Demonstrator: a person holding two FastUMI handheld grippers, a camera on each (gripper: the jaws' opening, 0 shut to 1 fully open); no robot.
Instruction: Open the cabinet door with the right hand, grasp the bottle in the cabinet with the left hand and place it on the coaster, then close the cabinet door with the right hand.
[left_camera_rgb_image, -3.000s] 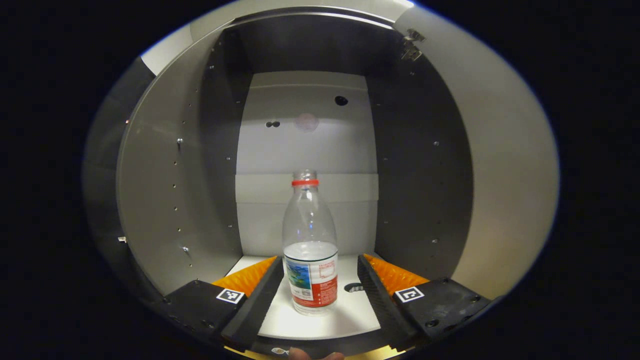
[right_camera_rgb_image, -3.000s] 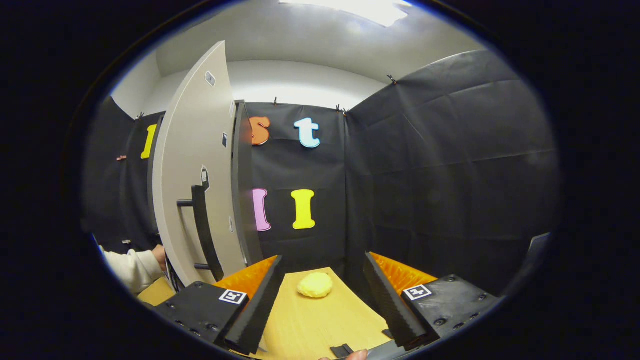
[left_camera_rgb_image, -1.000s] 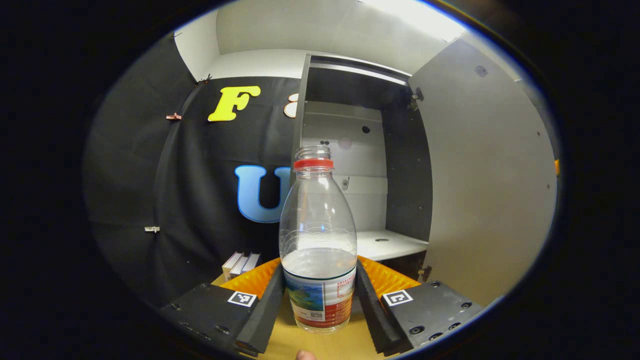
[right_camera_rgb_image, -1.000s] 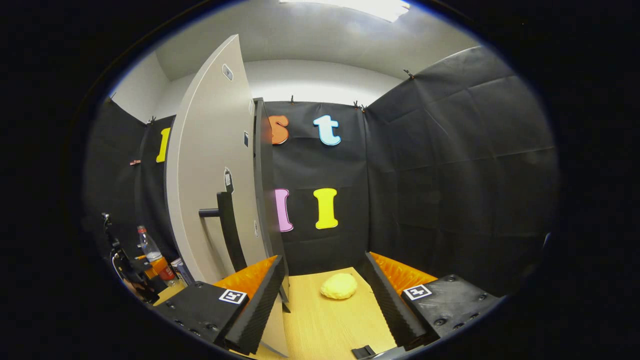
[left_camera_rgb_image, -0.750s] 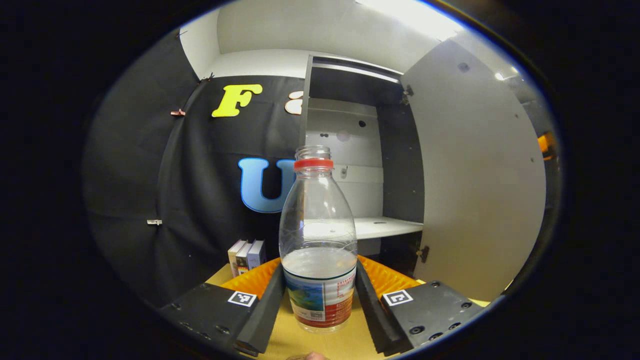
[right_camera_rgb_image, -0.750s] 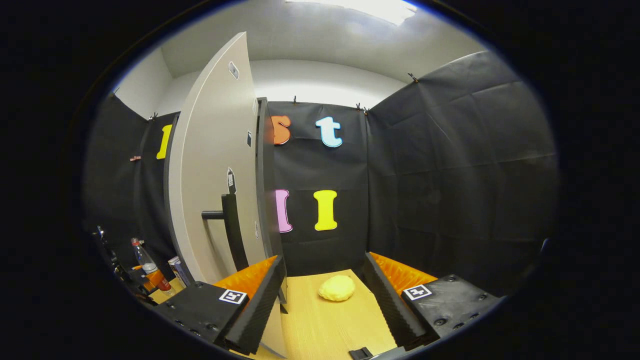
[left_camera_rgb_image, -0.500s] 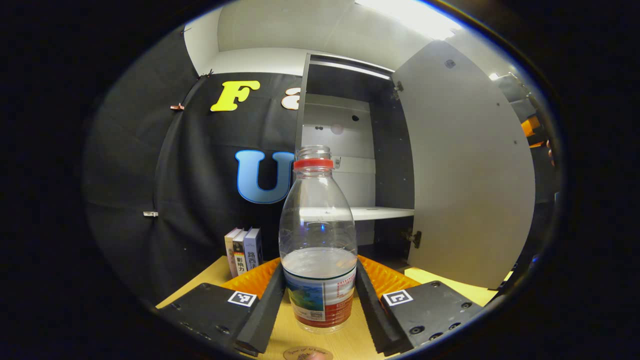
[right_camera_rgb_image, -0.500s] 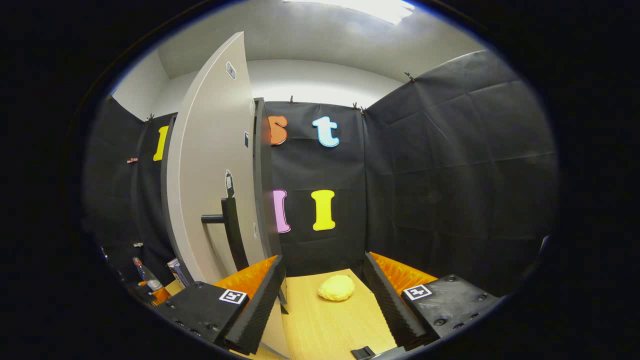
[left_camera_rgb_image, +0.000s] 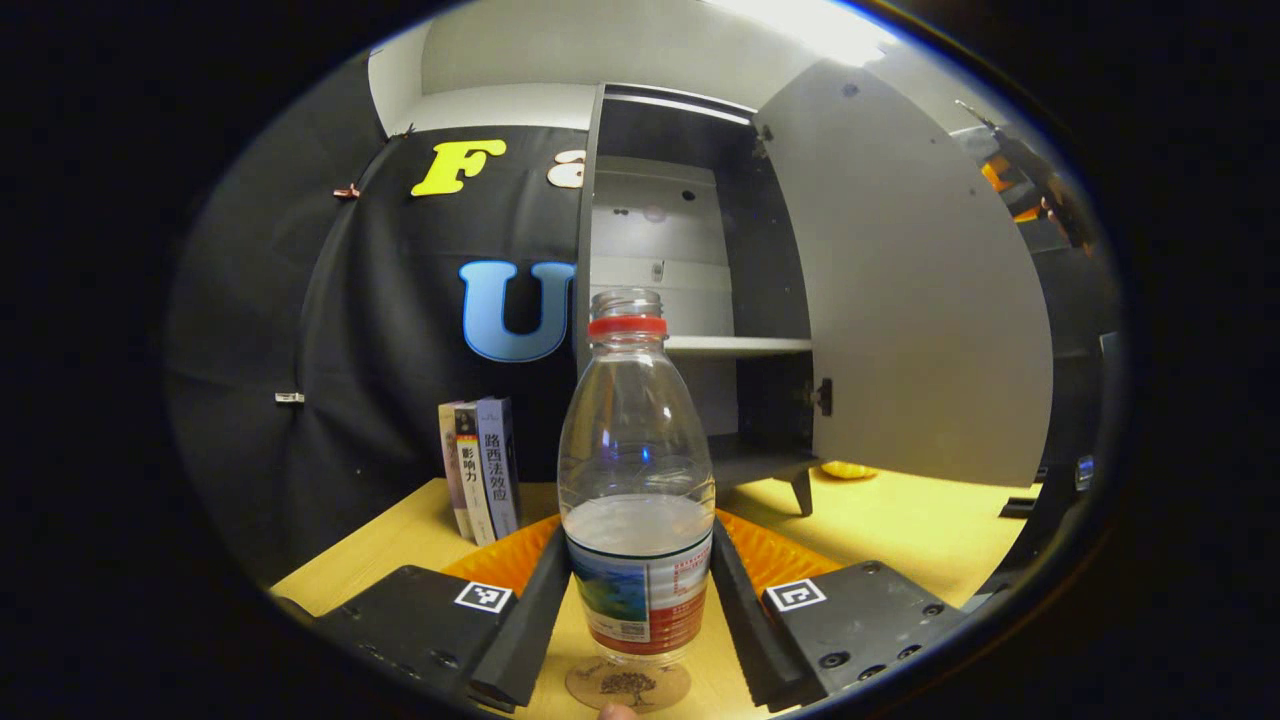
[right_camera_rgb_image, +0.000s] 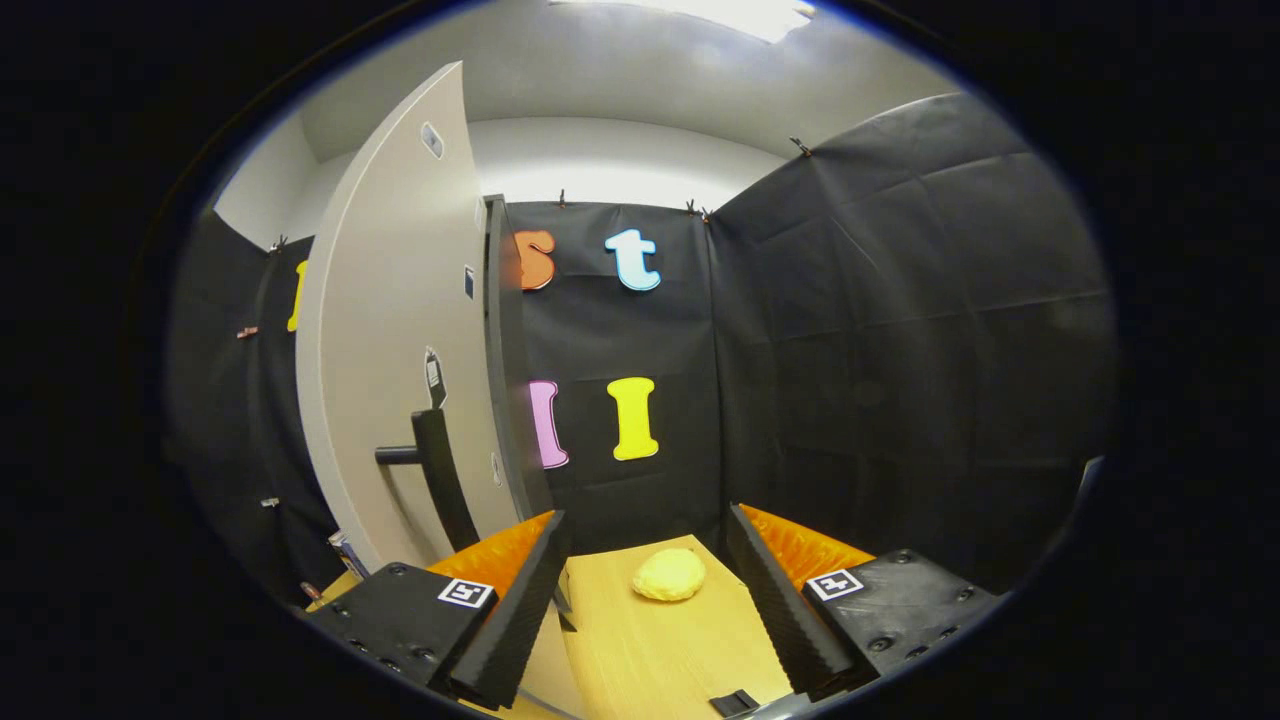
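Note:
In the left gripper view my left gripper (left_camera_rgb_image: 638, 600) is shut on a clear bottle (left_camera_rgb_image: 636, 470) with a red neck ring and some water in it. The bottle stays upright, its base just over a round coaster (left_camera_rgb_image: 628, 686) on the wooden table; I cannot tell if it touches. Behind it the cabinet (left_camera_rgb_image: 690, 300) stands open, its grey door (left_camera_rgb_image: 900, 290) swung to the right. In the right gripper view my right gripper (right_camera_rgb_image: 648, 590) is open with nothing between its fingers, and the door (right_camera_rgb_image: 400, 360) with its dark bar handle (right_camera_rgb_image: 435, 480) is to its left.
Several books (left_camera_rgb_image: 480, 465) stand upright left of the cabinet. A yellow lump (right_camera_rgb_image: 668, 574) lies on the table (right_camera_rgb_image: 650, 650) ahead of my right gripper, and shows under the door (left_camera_rgb_image: 847, 469) in the left gripper view. Black cloth walls enclose the booth.
My left gripper closed on the bottle, drew it out of the cabinet and lowered it toward the table; the coaster has come into view under it. The right gripper only drifted slightly.

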